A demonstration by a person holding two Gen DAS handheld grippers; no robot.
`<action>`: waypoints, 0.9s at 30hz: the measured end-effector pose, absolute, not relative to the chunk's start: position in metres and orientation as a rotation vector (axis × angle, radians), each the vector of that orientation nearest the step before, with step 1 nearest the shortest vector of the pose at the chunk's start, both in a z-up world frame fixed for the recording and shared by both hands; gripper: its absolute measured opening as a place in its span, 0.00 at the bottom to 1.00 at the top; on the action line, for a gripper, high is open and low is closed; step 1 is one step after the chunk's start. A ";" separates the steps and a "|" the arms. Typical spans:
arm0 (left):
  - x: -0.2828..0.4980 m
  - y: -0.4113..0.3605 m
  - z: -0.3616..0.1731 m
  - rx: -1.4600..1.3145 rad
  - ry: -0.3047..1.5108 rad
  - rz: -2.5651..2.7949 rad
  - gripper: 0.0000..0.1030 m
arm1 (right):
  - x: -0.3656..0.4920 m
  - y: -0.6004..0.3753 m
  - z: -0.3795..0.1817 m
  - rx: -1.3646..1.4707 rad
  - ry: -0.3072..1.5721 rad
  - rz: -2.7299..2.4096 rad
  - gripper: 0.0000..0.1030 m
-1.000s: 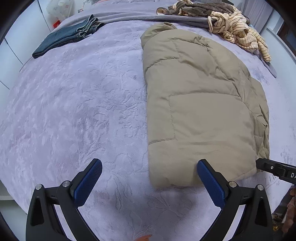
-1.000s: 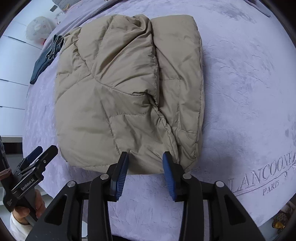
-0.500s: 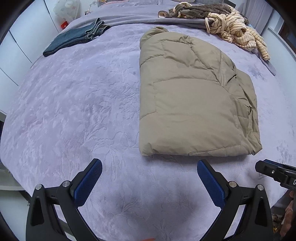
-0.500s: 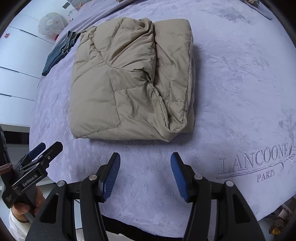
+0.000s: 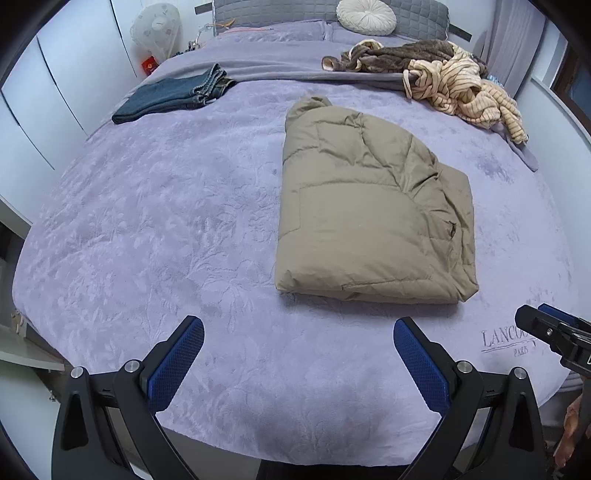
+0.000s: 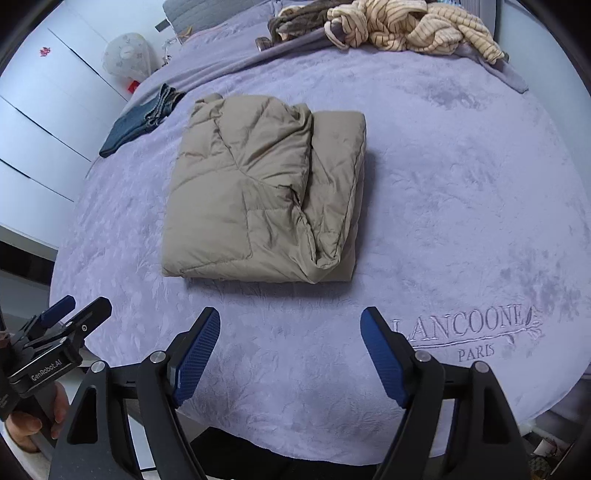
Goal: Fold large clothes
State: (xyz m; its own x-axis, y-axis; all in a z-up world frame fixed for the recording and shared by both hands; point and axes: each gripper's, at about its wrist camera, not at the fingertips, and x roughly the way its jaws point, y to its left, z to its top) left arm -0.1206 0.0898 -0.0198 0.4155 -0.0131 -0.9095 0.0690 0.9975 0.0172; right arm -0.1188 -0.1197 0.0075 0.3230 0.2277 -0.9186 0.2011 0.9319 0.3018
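A khaki puffer jacket [image 5: 369, 218] lies folded into a thick rectangle on the lilac bedspread [image 5: 166, 221]; it also shows in the right wrist view [image 6: 266, 192]. My left gripper [image 5: 297, 328] is open and empty, held back near the bed's front edge, short of the jacket. My right gripper [image 6: 290, 317] is open and empty, also short of the jacket's near edge. The right gripper shows at the right edge of the left wrist view [image 5: 554, 332], and the left gripper at the left edge of the right wrist view [image 6: 62, 325].
Folded blue jeans [image 5: 173, 94] lie at the far left of the bed. A heap of striped and brown clothes [image 5: 443, 77] lies at the far right, also in the right wrist view [image 6: 399, 26]. White cabinets [image 5: 48, 85] stand left. A round cushion [image 5: 365, 16] rests at the headboard.
Both grippers have pulled back from the jacket toward the bed's front edge. The right gripper, nearly closed at the jacket's edge a second ago, has opened wide. The jacket stays folded.
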 end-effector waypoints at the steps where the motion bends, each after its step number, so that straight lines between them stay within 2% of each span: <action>1: -0.121 0.090 -0.014 0.054 1.132 -0.049 1.00 | -0.119 -0.119 0.014 0.388 1.231 0.012 0.96; 2: -0.121 0.090 -0.008 0.055 1.122 -0.048 1.00 | -0.120 -0.118 0.022 0.382 1.211 0.007 1.00; 14: -0.114 0.115 0.036 0.072 1.011 -0.042 1.00 | -0.107 -0.092 0.074 0.313 1.042 -0.114 1.00; 27: -0.100 0.138 0.051 0.048 0.979 -0.029 1.00 | -0.096 -0.075 0.089 0.279 1.025 -0.177 1.00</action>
